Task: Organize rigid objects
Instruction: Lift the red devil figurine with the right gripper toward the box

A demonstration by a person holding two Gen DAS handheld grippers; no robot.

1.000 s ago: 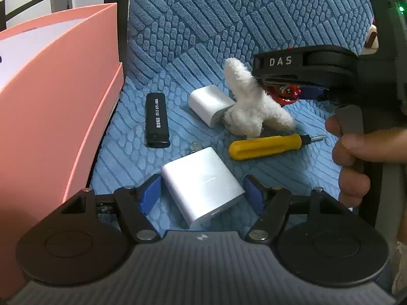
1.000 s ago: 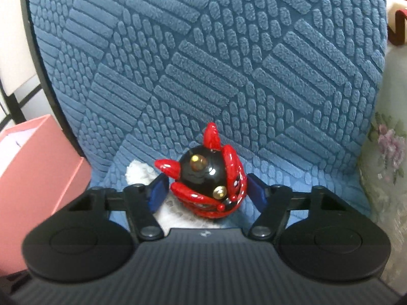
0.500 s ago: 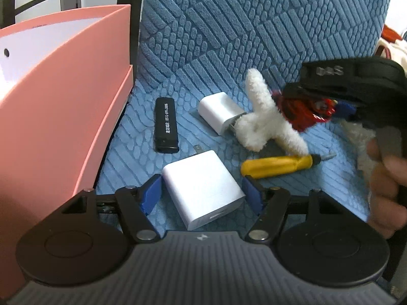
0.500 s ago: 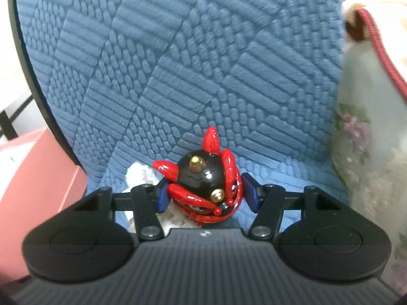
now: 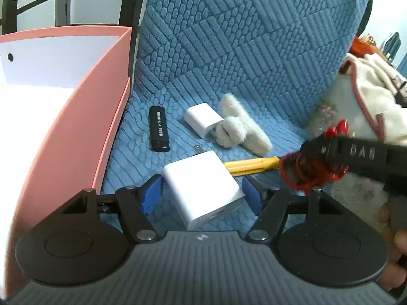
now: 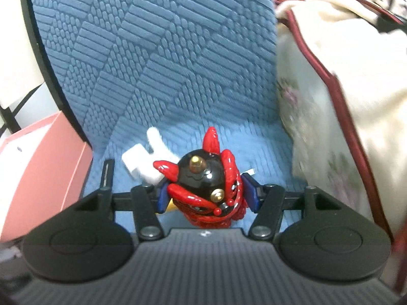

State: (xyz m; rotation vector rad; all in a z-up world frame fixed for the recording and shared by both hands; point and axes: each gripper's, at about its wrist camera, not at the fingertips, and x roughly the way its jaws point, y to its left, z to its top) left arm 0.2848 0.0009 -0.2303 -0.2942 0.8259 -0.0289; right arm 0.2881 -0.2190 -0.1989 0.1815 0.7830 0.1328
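Chargers, a lighter and a screwdriver lie on a blue quilted chair seat (image 5: pixel 142 137), with a pink box (image 5: pixel 76 127) standing just left of it.

The left gripper (image 5: pixel 201 197) has its jaws around the large white charger (image 5: pixel 202 185). The left pad touches or nearly touches the charger's side; a sliver of gap shows by the right pad, so I cannot tell whether the charger is truly clenched. The charger sits tilted, prongs pointing away toward the seat back.

The right gripper (image 6: pixel 207 194) is clenched on a red and black figurine (image 6: pixel 207 185), both blue pads pressed to its sides. In the left wrist view that gripper (image 5: pixel 313 170) hangs above the right side of the seat, blurred, with the figurine (image 5: pixel 302 171) in it.

Behind the large charger lie a black lighter (image 5: pixel 159 132), a small white charger (image 5: pixel 202 119) and a white fluffy toy (image 5: pixel 239 129) touching it. A yellow screwdriver (image 5: pixel 251 165) lies just right of the large charger, its tip hidden by the figurine. Cream cloth (image 6: pixel 343 101) with a dark red edge borders the seat on the right.
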